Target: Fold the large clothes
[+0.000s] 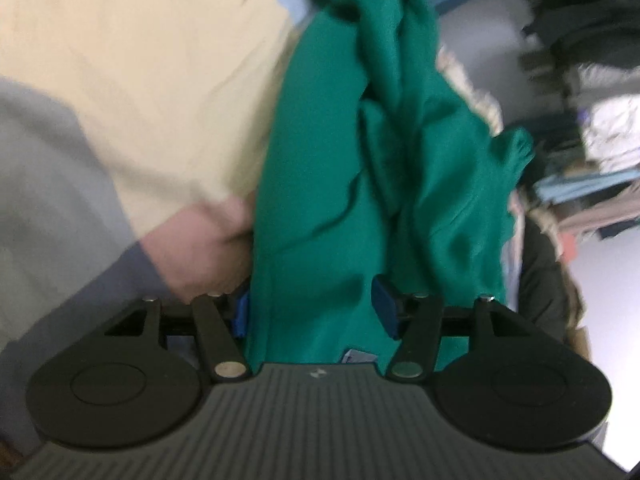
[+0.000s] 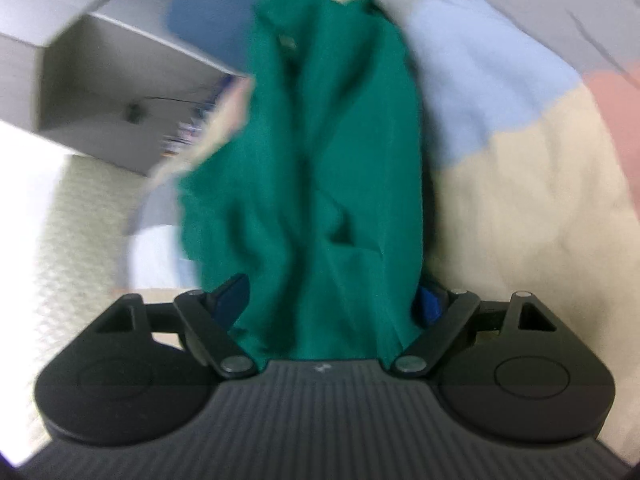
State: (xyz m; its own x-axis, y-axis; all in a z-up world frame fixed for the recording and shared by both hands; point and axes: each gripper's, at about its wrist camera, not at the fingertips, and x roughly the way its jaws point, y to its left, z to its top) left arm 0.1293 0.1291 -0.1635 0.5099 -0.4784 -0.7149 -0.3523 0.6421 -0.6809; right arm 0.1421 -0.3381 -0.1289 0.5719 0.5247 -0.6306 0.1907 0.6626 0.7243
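The green garment [image 1: 344,184] is off the pile and bunched, running as a thick twisted rope of cloth from one gripper to the other, so each wrist view shows it filling the gap between its own fingers and trailing away up the middle of the frame. The left gripper [image 1: 314,310] has its blue pads standing well apart, with cloth packed between them; the left pad is half buried in the fabric while the right pad shows a free face, so whether the cloth is truly pinched or only lying in the gap cannot be told. The right gripper [image 2: 332,300] is spread wider, and the cloth drapes over and between its fingers in the same loose way; again no firm pinch can be made out. Holding it by two points like this probably serves to lift it clear and let it hang, so that an edge or seam can be found before any fold. Beneath and beside it lie a cream sheet [image 1: 132,80] and a pale blue cloth [image 2: 480,72], with a grey sleeve [image 1: 44,168] and a hand [image 1: 200,248] at the left, touching the garment's edge. Both views are blurred. No fold looks made yet.
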